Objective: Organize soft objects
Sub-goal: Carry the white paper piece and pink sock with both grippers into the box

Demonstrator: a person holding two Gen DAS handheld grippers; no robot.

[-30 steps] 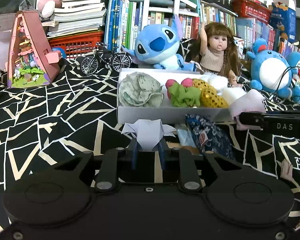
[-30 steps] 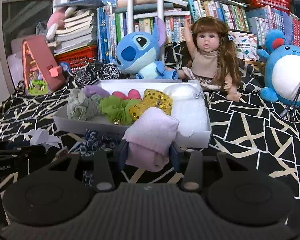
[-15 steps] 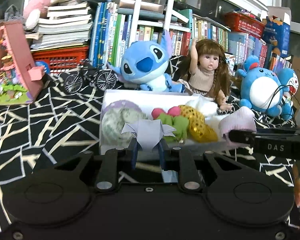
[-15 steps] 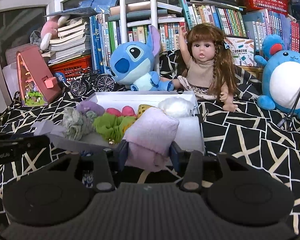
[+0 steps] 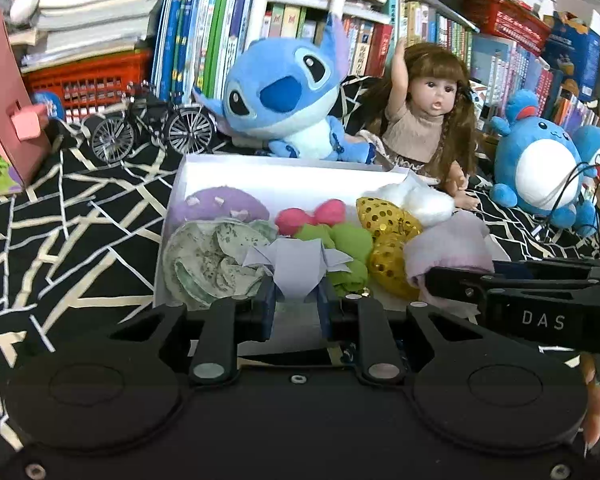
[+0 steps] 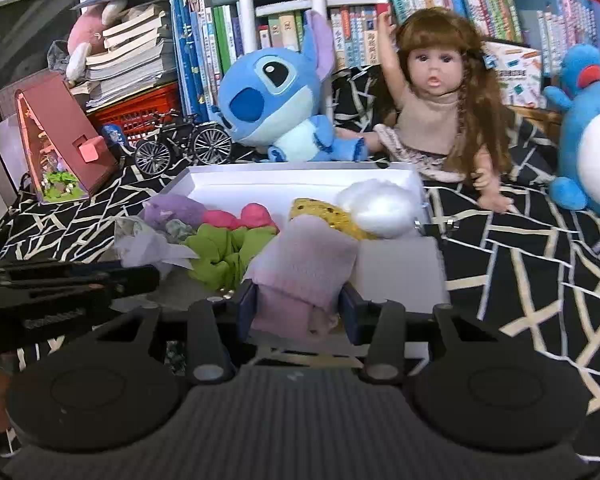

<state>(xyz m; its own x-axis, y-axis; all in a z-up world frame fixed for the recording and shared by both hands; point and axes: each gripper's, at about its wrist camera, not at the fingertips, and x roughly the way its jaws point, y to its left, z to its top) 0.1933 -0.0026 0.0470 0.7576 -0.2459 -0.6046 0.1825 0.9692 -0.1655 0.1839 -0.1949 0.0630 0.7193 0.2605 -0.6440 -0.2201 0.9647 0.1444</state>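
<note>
A white box [image 5: 284,178] [image 6: 300,180] on the black patterned cloth holds a green-grey scrunchie [image 5: 208,264], a purple one [image 5: 220,208], a pink piece [image 5: 312,216], a green scrunchie [image 5: 348,248] [image 6: 220,252], a gold sequin piece [image 5: 388,236] and a white puff [image 5: 416,200] [image 6: 376,208]. My left gripper [image 5: 296,300] is shut on a pale lilac folded paper-like piece [image 5: 296,268] above the box's near edge. My right gripper [image 6: 298,308] is shut on a pink-lilac soft cloth [image 6: 304,272] over the box's near right part.
Behind the box sit a blue Stitch plush [image 5: 284,92], a doll [image 5: 424,120], a blue round plush [image 5: 540,168] and a toy bicycle [image 5: 152,128]. A pink toy house [image 6: 56,140] stands at the left. Bookshelves fill the back.
Both grippers have moved forward and up over the box with their pieces still held. The box now looks nearer in both views.
</note>
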